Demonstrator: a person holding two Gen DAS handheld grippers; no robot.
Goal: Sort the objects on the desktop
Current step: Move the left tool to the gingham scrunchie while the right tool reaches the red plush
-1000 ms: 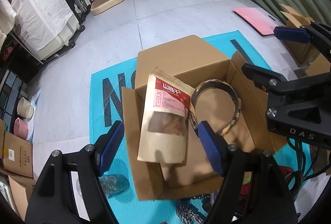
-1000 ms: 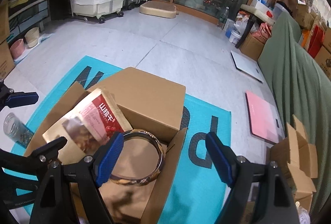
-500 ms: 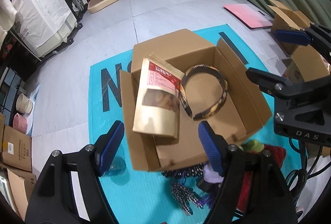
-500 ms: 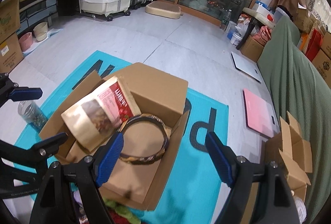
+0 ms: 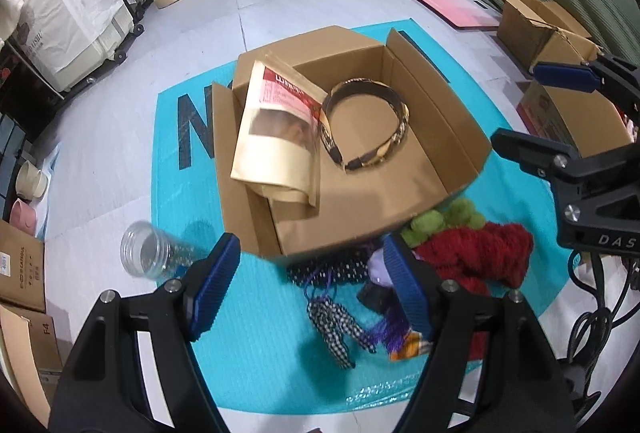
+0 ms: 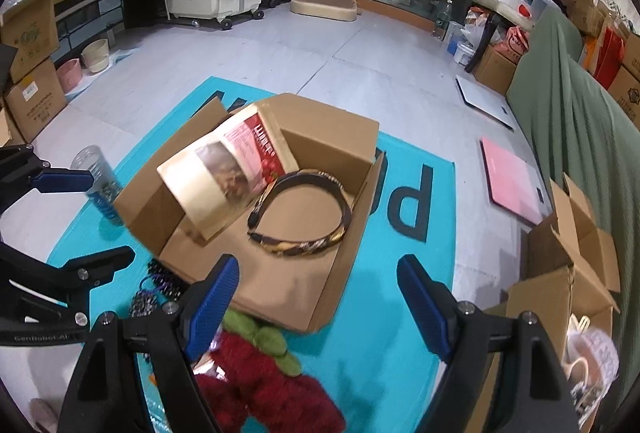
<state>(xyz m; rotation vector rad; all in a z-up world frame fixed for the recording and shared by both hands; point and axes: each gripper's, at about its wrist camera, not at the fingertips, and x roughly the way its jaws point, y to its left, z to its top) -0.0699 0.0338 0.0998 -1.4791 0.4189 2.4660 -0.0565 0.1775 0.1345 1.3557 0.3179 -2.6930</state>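
An open cardboard box [image 5: 440,169] [image 6: 344,273] sits on a teal mat [image 5: 260,313] [image 6: 384,361]. Inside it a kraft snack pouch [image 5: 276,137] [image 6: 224,181] leans on the left wall, and a brown patterned headband [image 5: 372,125] [image 6: 304,213] lies flat. In front of the box lie a red and green knitted strawberry [image 5: 472,253] [image 6: 256,377], black-and-white hair ties [image 5: 332,317] [image 6: 148,297] and a purple item [image 5: 380,269]. My left gripper [image 5: 308,285] is open and empty above the hair ties. My right gripper [image 6: 320,305] is open and empty above the box's near edge.
A clear plastic jar [image 5: 148,257] [image 6: 96,173] lies on the mat's left edge. Open cardboard boxes [image 5: 560,73] [image 6: 572,265] stand at the right. A pink board [image 5: 460,7] [image 6: 516,189] lies on the floor beyond. A green covered sofa [image 6: 572,121] borders the right.
Both grippers have drawn back and up from the box, empty and still open. The items in front of the box have come into view.
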